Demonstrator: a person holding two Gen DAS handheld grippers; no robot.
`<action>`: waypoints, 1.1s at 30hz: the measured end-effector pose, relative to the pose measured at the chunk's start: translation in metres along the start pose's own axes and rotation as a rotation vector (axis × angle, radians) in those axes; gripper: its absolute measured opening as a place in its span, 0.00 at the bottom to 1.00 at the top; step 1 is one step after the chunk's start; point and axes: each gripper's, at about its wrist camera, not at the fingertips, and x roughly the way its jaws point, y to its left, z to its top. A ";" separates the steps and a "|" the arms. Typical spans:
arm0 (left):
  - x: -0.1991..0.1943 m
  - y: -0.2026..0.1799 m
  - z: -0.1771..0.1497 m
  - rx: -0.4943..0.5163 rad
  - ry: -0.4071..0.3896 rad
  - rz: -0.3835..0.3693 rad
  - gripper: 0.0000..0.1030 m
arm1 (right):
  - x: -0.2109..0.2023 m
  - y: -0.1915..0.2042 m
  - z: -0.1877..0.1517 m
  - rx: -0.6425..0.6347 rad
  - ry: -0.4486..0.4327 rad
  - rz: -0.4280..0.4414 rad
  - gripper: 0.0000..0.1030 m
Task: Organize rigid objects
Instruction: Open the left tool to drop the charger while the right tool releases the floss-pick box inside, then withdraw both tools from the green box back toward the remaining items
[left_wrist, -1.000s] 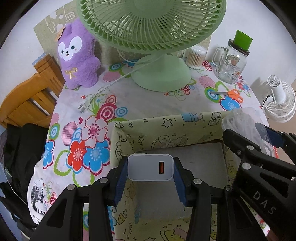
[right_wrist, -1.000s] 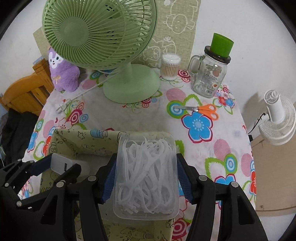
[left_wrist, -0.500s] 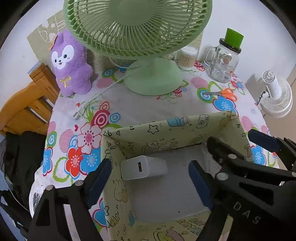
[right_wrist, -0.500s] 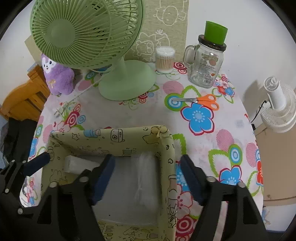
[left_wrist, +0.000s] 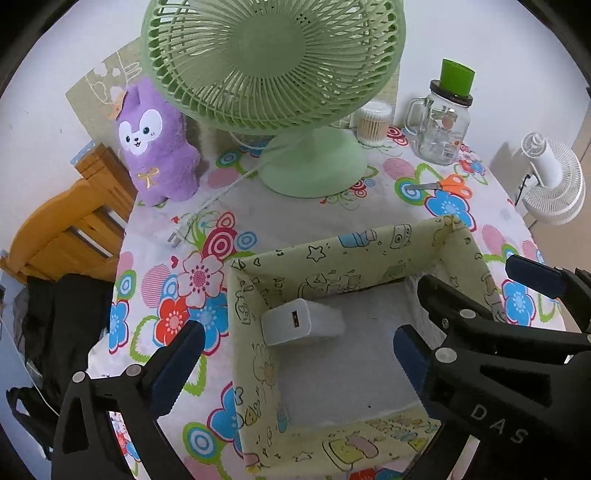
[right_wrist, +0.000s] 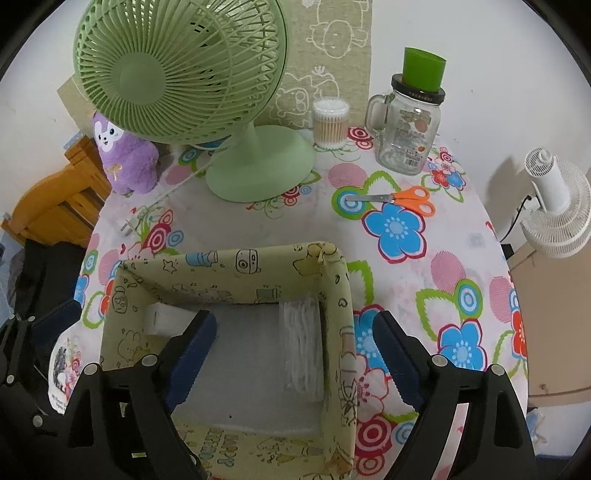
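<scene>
The likeliest trouble from here is a snag on the pale green fabric storage box with cartoon prints (right_wrist: 334, 291): its soft walls stand close to both tools, so a finger lifting out carelessly could catch the rim and drag or tip the box across the desk covered in a flowered cloth (right_wrist: 402, 266). The clear plastic tray of white picks (right_wrist: 303, 343) leans on edge against the box's right wall and could flop over if jostled. The white rectangular USB charger block (left_wrist: 301, 322) lies inside at the back left corner. The left gripper (left_wrist: 295, 363) is spread wide, empty, one finger outside the left wall and one over the box floor. The right gripper (right_wrist: 291, 356) is equally wide, holding nothing, straddling the right wall.
</scene>
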 end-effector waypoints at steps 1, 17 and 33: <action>-0.002 0.000 -0.001 -0.003 0.001 -0.007 1.00 | -0.002 0.000 -0.001 -0.002 -0.003 -0.002 0.86; -0.032 0.002 -0.026 -0.011 -0.025 -0.041 1.00 | -0.036 0.004 -0.025 -0.021 -0.038 -0.023 0.86; -0.067 0.002 -0.049 0.000 -0.073 -0.069 0.98 | -0.079 0.013 -0.050 -0.041 -0.102 -0.068 0.86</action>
